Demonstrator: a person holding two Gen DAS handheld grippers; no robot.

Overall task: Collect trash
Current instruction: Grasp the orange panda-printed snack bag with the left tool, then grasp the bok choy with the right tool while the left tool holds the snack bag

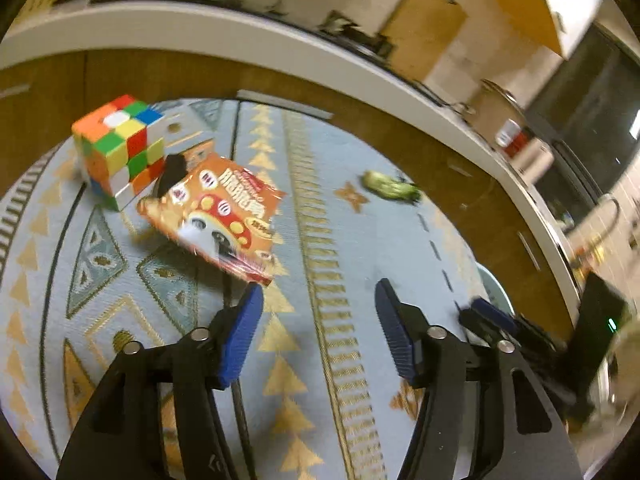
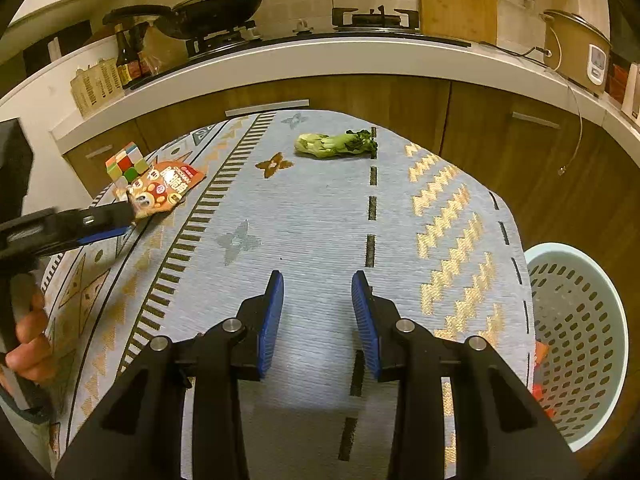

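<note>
— Now, how are the jaws seen?
— The left gripper (image 1: 316, 300) is parted with nothing between; the right gripper (image 2: 318, 292) is parted and empty.
— And the trash?
— The snack wrapper (image 1: 216, 216) is found on the cloth (image 2: 312, 216), against the puzzle cube (image 1: 120, 148); the wilted greens (image 2: 336, 144) are laid well apart.

A patterned blue-grey cloth (image 2: 312, 208) covers a table. A scrambled puzzle cube (image 1: 118, 148) sits near its far left corner. Behind, a white counter (image 2: 320, 60) holds a wok (image 2: 216, 10), dark bottles (image 2: 128, 56), and what looks like a rice cooker (image 2: 576, 48).
</note>
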